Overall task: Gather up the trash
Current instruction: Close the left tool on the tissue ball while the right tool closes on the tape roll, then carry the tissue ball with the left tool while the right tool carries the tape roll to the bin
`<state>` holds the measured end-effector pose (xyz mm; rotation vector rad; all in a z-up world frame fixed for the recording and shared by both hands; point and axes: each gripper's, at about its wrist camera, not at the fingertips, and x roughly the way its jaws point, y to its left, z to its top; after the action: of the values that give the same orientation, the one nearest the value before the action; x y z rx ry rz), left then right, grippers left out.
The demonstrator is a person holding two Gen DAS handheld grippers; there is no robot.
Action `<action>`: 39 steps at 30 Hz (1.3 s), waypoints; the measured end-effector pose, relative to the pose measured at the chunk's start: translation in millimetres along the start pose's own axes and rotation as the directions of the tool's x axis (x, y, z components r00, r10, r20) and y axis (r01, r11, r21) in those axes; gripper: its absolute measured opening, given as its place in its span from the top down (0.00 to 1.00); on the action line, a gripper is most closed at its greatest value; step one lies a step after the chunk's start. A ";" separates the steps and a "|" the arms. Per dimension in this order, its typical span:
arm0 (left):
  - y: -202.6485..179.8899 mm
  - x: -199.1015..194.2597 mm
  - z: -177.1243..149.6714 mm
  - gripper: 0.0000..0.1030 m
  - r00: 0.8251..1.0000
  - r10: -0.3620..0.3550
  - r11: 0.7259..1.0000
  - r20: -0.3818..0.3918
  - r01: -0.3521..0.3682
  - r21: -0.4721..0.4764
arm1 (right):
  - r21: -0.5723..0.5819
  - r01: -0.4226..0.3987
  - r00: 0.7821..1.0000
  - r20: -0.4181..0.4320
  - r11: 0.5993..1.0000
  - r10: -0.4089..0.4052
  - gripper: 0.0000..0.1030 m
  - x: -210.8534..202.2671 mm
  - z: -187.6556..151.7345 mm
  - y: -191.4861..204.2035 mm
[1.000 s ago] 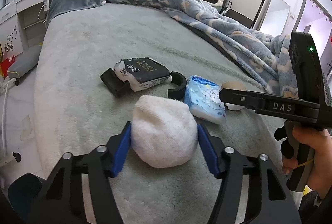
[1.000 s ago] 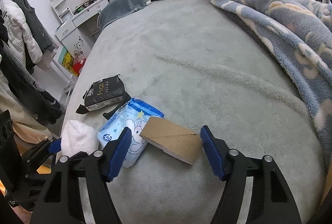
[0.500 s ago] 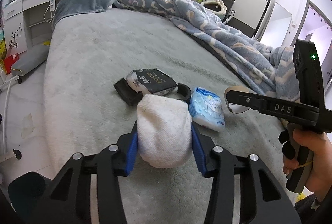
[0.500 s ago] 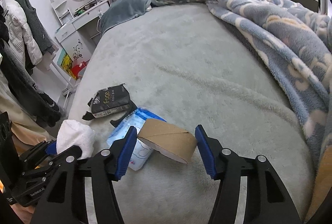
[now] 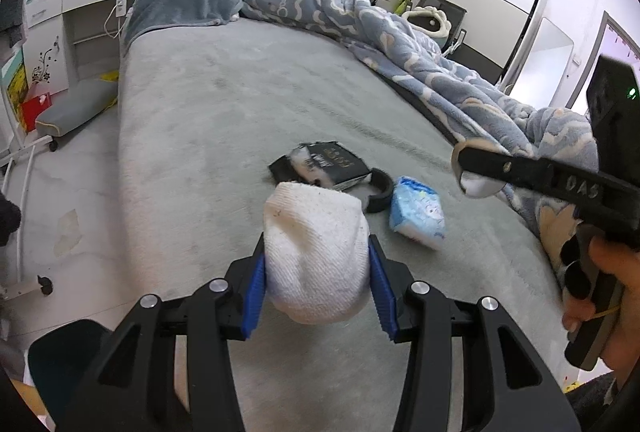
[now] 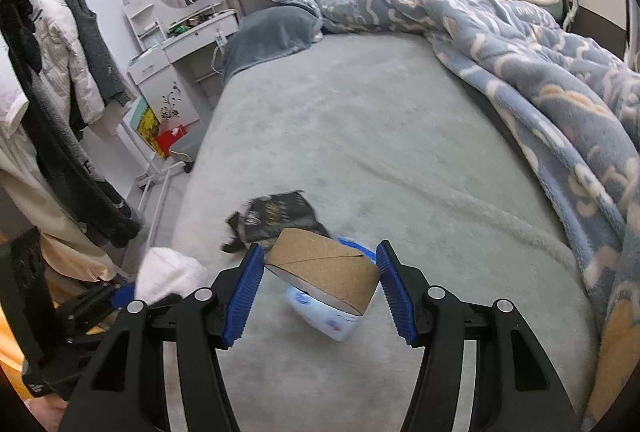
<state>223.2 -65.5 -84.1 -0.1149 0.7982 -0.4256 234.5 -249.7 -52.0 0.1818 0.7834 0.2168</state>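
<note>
Left tongs clamp white balled terry sock; right tongs grip brown cardboard tape core, half-hiding blue-white tissue pack.

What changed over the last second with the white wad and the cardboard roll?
The left gripper closed from open onto the white wad and lifted it off the bed. The right gripper closed onto the cardboard roll and raised it too. The black packet, black ring and blue tissue pack stayed on the bed.
</note>
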 end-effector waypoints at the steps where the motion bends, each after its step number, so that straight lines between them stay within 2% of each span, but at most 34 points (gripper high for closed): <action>1: 2.6 -2.2 -1.5 0.52 1.000 0.004 1.000 0.000 -0.004 0.000 | -0.013 -0.007 1.000 0.003 1.000 0.007 0.43 -0.2 1.3 8.3; 15: 60.9 -38.2 -11.0 0.52 0.995 0.098 0.993 -0.024 -0.100 -0.064 | -0.103 -0.085 0.996 -0.013 0.991 0.084 0.43 8.7 0.7 88.8; 25: 116.8 -51.7 -35.4 0.52 0.976 0.173 0.974 -0.134 -0.190 -0.123 | -0.163 -0.158 0.987 -0.046 0.974 0.153 0.43 20.4 -7.8 149.1; 39: 180.3 -71.1 -73.1 0.52 0.947 0.182 0.949 -0.265 -0.240 -0.206 | -0.212 -0.240 0.967 -0.142 0.947 0.213 0.43 48.3 -35.7 213.6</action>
<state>185.8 132.0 -133.9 -0.1984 1.0906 -0.1381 215.4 -28.8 -57.9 0.0413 0.8473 0.5375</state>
